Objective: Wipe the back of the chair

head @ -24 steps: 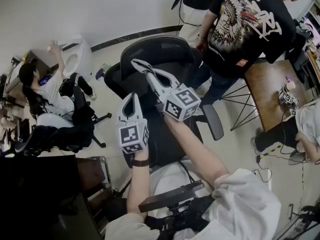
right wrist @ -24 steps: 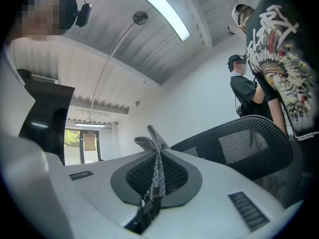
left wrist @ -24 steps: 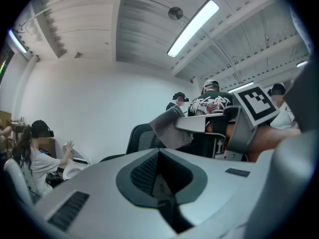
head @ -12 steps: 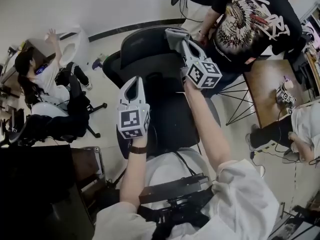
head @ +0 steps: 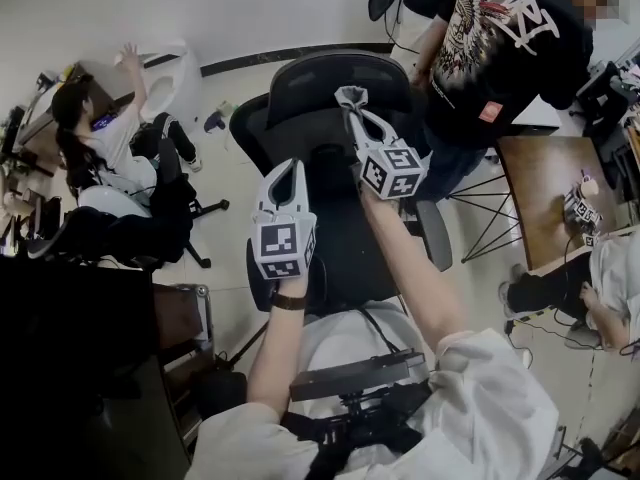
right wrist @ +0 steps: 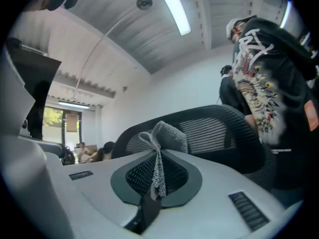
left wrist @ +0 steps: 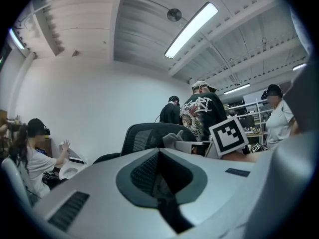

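Right gripper (head: 352, 103) clamped on grey cloth (right wrist: 168, 135) at upper chair back (head: 300, 93). Left gripper (head: 289, 173) lower, jaws together. Both carry black-and-white square markers (head: 278, 248).

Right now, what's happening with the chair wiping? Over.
Right tool shut on grey cloth, up at chair back. Left tool shut, empty. Person in black shirt stands close behind it.

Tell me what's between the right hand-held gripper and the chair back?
A grey cloth, pinched by the right hand-held gripper; the right gripper view shows it.
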A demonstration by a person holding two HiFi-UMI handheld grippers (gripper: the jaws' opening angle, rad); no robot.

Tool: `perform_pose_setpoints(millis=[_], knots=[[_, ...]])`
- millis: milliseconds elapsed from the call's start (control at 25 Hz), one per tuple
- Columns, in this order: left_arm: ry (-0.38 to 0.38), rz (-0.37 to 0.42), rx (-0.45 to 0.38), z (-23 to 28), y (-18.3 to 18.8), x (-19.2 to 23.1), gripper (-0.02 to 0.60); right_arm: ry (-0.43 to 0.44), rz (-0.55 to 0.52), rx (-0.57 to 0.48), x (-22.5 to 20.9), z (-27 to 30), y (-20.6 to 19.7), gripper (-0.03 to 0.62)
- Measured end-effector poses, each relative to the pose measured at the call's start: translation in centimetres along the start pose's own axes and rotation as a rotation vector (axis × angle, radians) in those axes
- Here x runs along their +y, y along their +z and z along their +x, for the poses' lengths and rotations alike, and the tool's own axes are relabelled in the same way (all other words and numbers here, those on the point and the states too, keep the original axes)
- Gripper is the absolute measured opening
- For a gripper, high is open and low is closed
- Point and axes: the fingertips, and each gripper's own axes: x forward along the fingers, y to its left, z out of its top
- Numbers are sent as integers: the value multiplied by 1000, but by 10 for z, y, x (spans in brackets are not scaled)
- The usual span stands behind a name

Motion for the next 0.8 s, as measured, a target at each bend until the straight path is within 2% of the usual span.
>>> perform_pose_setpoints(millis=[200, 280, 360, 440, 680, 800], knots=[[51, -13, 14, -20, -9, 28, 14, 243, -53, 119, 116, 55, -48, 20], [62, -15, 16, -24, -9, 30, 14, 301, -62, 153, 137, 59, -62, 20], [65, -21, 19, -29, -10, 29, 14, 294, -54, 177, 132, 54, -74, 20], [66, -26, 21, -33, -14, 30, 14, 214, -11, 183, 96, 45, -85, 21], [79, -43, 69, -26, -35, 31, 14, -219, 169, 84, -98, 2, -82, 21], [88, -57, 93, -22, -46, 33, 14, -366, 224, 56, -162, -17, -82, 20]])
